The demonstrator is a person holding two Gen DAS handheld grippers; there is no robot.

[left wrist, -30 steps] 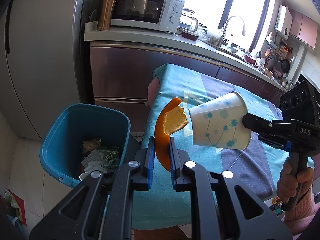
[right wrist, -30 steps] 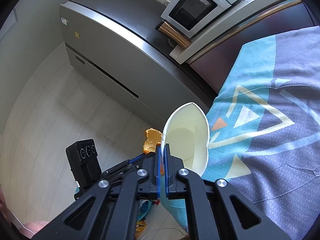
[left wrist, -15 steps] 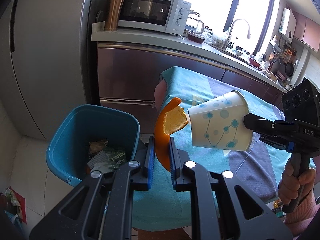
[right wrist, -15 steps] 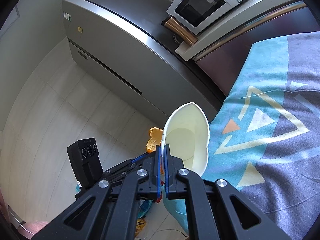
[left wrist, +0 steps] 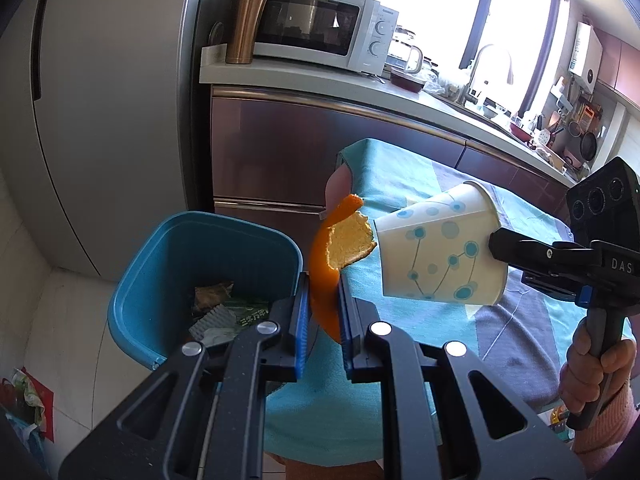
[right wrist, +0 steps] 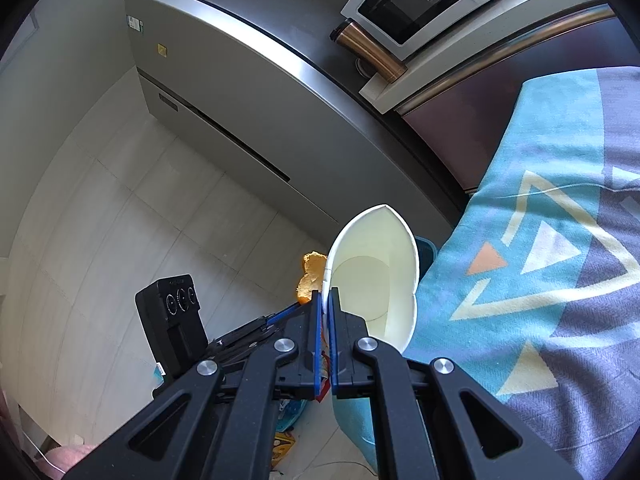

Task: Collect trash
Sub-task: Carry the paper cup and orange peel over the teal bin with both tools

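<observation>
Orange peel (left wrist: 326, 276) is clamped between the blue pads of my left gripper (left wrist: 323, 320), curling up out of the jaws with its pale pith facing the camera. My right gripper (right wrist: 327, 320) is pinched shut on the rim of a paper cup (left wrist: 440, 252), white with blue dots, held on its side so the bottom points toward the peel; in the right wrist view I look straight into its mouth, and it seems to have nothing in it. Both pieces hang in the air over the edge of the table with the teal patterned cloth (left wrist: 400, 168), near each other but not touching as far as I can tell.

Below and to the left stands the blue bin (left wrist: 168, 272), with wrappers and paper (green packaging among them) already lying inside. So I judge part of the collecting done; these two items are lifted but not yet dropped. What remains is carrying them over the bin's opening and letting go.
</observation>
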